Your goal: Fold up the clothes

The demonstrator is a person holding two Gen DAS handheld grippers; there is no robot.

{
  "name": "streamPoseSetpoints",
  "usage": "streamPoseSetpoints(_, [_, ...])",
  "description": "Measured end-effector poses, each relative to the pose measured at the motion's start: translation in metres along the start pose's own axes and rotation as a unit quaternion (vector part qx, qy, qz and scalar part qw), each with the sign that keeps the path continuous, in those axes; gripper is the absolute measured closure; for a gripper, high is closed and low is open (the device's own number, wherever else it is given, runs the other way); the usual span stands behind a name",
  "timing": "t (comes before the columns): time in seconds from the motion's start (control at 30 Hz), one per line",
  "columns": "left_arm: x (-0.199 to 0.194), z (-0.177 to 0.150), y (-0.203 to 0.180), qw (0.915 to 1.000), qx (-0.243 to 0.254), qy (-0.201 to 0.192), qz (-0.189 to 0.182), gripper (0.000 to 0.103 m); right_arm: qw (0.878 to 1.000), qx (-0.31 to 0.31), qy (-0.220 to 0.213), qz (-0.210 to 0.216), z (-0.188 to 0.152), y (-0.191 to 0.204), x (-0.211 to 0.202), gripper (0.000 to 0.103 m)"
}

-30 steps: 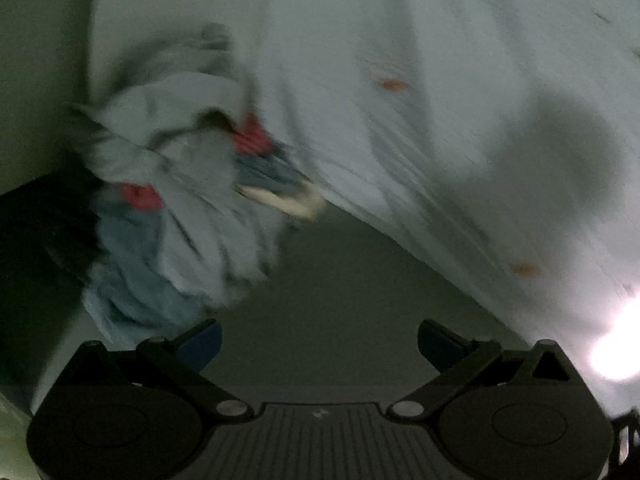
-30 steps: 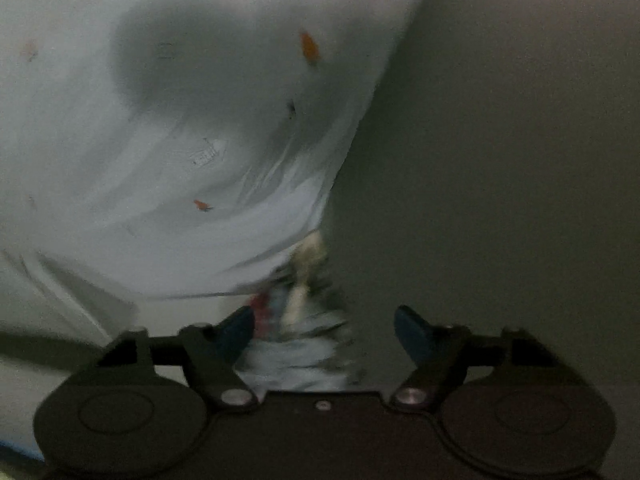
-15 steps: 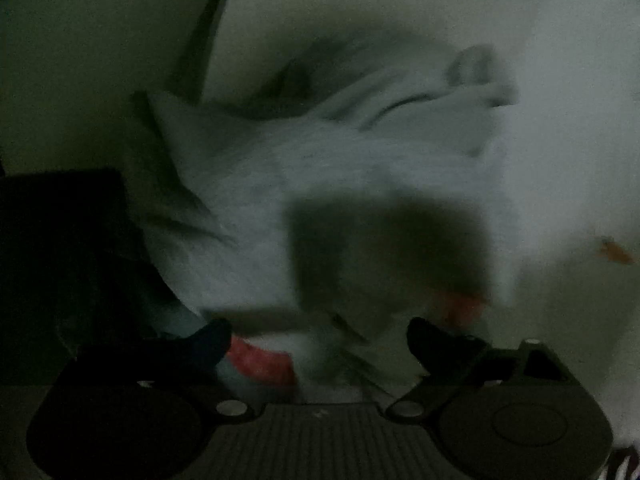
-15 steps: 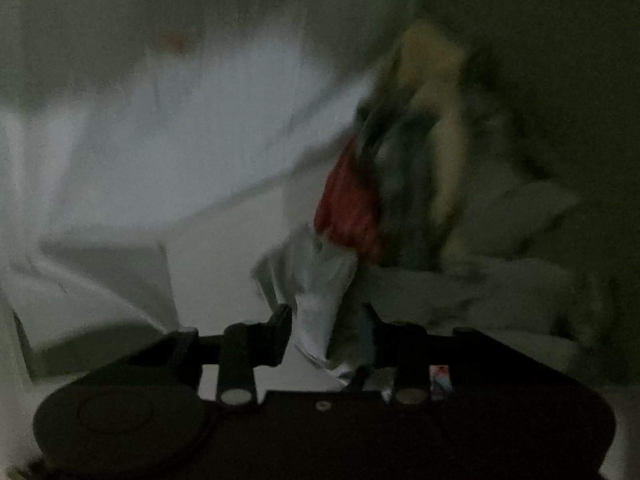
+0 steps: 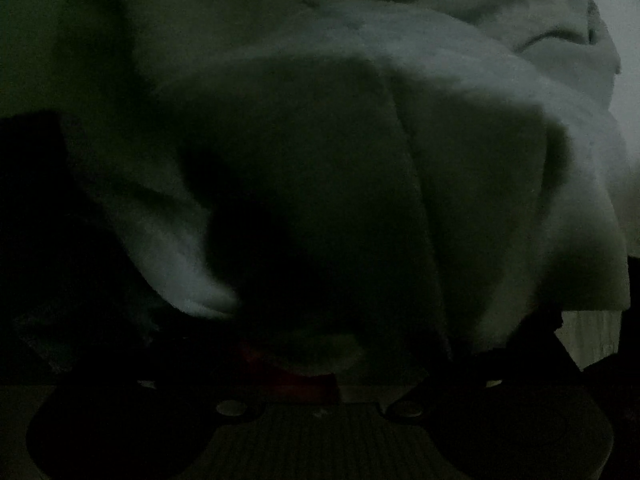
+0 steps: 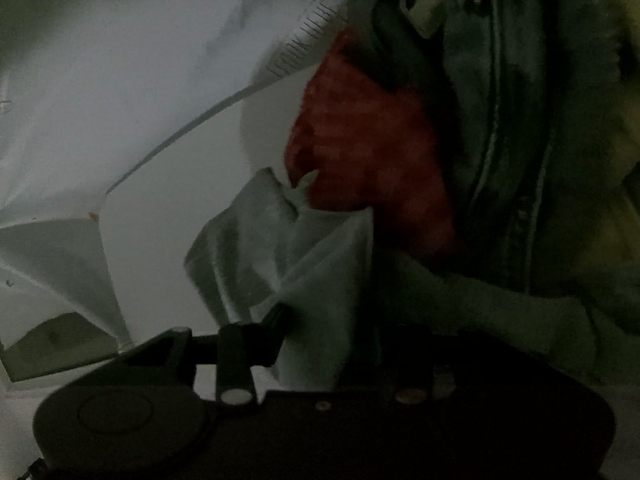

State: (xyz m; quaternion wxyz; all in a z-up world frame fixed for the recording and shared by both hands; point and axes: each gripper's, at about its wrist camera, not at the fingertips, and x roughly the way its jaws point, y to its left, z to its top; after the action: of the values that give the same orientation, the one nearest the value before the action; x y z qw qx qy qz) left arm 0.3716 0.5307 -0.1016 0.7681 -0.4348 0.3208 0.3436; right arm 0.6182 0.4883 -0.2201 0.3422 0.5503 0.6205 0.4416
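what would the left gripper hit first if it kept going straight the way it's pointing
Most likely the pale grey garment, which fills the view straight ahead of the left gripper, whose jaws stand wide and are opening. A bit of red cloth sits low between them, possibly closer; the frame is too dark to judge depth.

A pale surface carries the laundry, dimly lit. On it lies a white sheet-like cloth with small orange specks, its stitched hem running across the surface. Beside it sits a heap of clothes: a red garment, denim and a light grey piece draped on top.
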Motion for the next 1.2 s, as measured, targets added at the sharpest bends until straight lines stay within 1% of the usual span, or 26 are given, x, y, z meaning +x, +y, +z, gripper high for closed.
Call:
streamPoseSetpoints(0.03, [0.001,0.001,0.001,1.0,-0.001,0.0,-0.002,0.005,1.0,0.0,0.001,-0.004,0.002,0.0,0.002,0.073])
streamPoseSetpoints(0.07, [0.001,0.002,0.001,1.0,0.0,-0.001,-0.003,0.005,1.0,0.0,-0.001,-0.008,0.002,0.0,0.003,0.078])
streamPoseSetpoints(0.1, [0.0,0.003,0.001,1.0,0.002,-0.001,-0.002,0.005,1.0,-0.005,-0.006,-0.007,0.0,0.0,0.001,0.092])
streamPoseSetpoints(0.13, [0.0,0.003,0.0,1.0,0.005,-0.002,0.0,0.005,1.0,-0.012,-0.012,-0.006,-0.001,0.0,-0.002,0.1])
streamPoseSetpoints(0.23, [-0.004,0.003,-0.002,0.9999,0.011,-0.001,0.009,0.006,0.998,-0.046,-0.032,-0.009,-0.014,0.004,-0.017,0.1])
streamPoseSetpoints(0.27, [-0.006,0.002,-0.005,0.9997,0.022,0.001,0.009,0.006,0.997,-0.072,-0.033,-0.01,-0.019,0.01,-0.021,0.1])
streamPoseSetpoints(0.37, [-0.018,-0.001,-0.016,0.9978,0.065,-0.014,0.008,0.006,0.987,-0.158,-0.037,-0.012,-0.036,0.034,-0.039,0.1])
streamPoseSetpoints(0.47, [-0.032,-0.002,-0.025,0.9958,0.086,-0.029,-0.005,0.006,0.978,-0.202,-0.053,-0.01,-0.049,0.056,-0.063,0.101])
streamPoseSetpoints(0.57, [-0.045,-0.003,-0.028,0.9946,0.093,-0.035,-0.031,0.006,0.973,-0.214,-0.091,0.006,-0.055,0.071,-0.097,0.101])
streamPoseSetpoints(0.63, [-0.054,-0.005,-0.032,0.9916,0.113,-0.036,-0.052,0.006,0.967,-0.22,-0.128,0.013,-0.054,0.081,-0.124,0.101])
streamPoseSetpoints(0.7, [-0.062,-0.008,-0.039,0.9859,0.146,-0.036,-0.075,0.006,0.96,-0.223,-0.167,0.017,-0.05,0.087,-0.15,0.101])
streamPoseSetpoints(0.77, [-0.07,-0.018,-0.054,0.9799,0.173,-0.033,-0.095,0.006,0.954,-0.219,-0.207,0.013,-0.043,0.088,-0.178,0.101])
streamPoseSetpoints(0.9, [-0.081,-0.025,-0.069,0.9713,0.204,-0.041,-0.115,0.006,0.937,-0.212,-0.279,0.009,-0.036,0.085,-0.23,0.101])
streamPoseSetpoints(0.93, [-0.084,-0.028,-0.07,0.9708,0.205,-0.042,-0.118,0.006,0.931,-0.211,-0.297,0.007,-0.035,0.084,-0.243,0.101])
streamPoseSetpoints(1.0, [-0.082,-0.028,-0.062,0.9723,0.198,-0.041,-0.117,0.006,0.921,-0.209,-0.33,0.003,-0.035,0.081,-0.269,0.101])
streamPoseSetpoints(1.13, [-0.082,-0.036,-0.05,0.9808,0.165,-0.043,-0.095,0.006,0.897,-0.212,-0.387,-0.013,-0.036,0.076,-0.321,0.101])
streamPoseSetpoints(1.2, [-0.091,-0.055,-0.05,0.9812,0.166,-0.048,-0.086,0.006,0.885,-0.216,-0.412,-0.025,-0.041,0.075,-0.349,0.101])
